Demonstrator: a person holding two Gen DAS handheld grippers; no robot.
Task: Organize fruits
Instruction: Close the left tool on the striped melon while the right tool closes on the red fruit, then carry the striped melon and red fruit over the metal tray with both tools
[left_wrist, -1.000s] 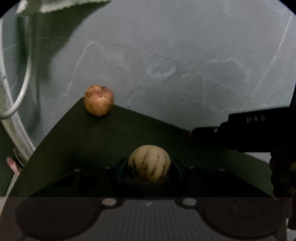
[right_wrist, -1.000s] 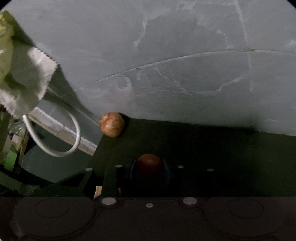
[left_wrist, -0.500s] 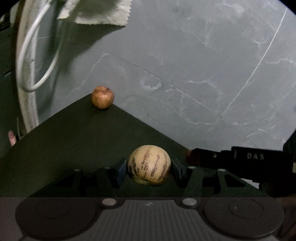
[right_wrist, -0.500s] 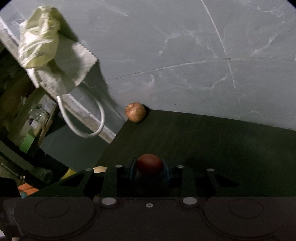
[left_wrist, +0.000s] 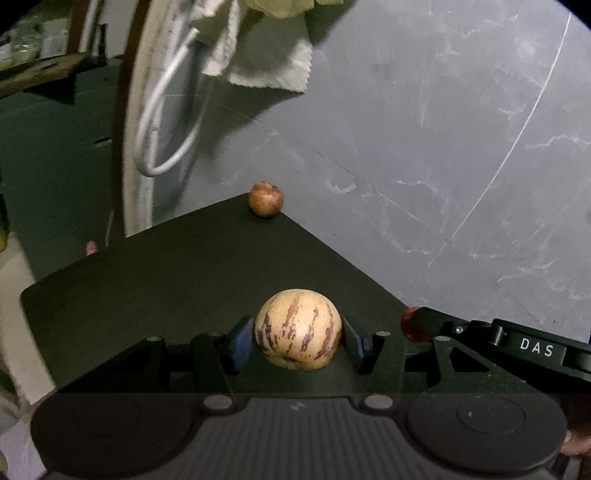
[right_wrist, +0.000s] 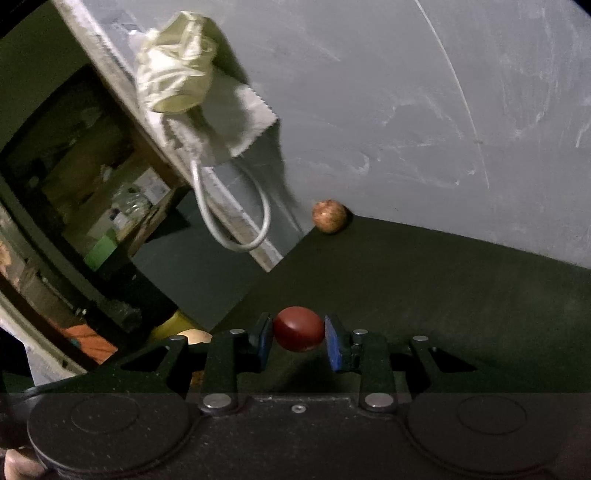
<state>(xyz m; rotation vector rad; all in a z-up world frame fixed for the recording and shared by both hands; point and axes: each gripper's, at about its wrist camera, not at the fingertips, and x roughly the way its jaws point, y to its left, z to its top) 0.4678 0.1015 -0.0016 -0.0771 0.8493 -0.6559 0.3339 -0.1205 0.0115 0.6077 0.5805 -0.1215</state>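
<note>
My left gripper (left_wrist: 297, 338) is shut on a pale yellow round fruit with purple stripes (left_wrist: 297, 328), held above the dark table (left_wrist: 166, 280). My right gripper (right_wrist: 299, 334) is shut on a small dark red fruit (right_wrist: 298, 328). The right gripper's black body also shows at the right of the left wrist view, with the red fruit (left_wrist: 408, 325) at its tip. A brownish apple (left_wrist: 266, 198) sits at the table's far corner against the grey wall; in the right wrist view this apple (right_wrist: 329, 216) lies ahead and slightly right.
A white cable loop (left_wrist: 162, 122) and a pale cloth (left_wrist: 266, 62) hang by the wall left of the table corner. Cluttered shelves (right_wrist: 110, 206) stand to the left. The striped fruit (right_wrist: 194, 336) peeks in at lower left of the right wrist view.
Both grippers, each holding its fruit, have pulled back and risen from the wall; the apple looks smaller and farther. The views rolled, and the cloth, cable and shelves came into sight.
</note>
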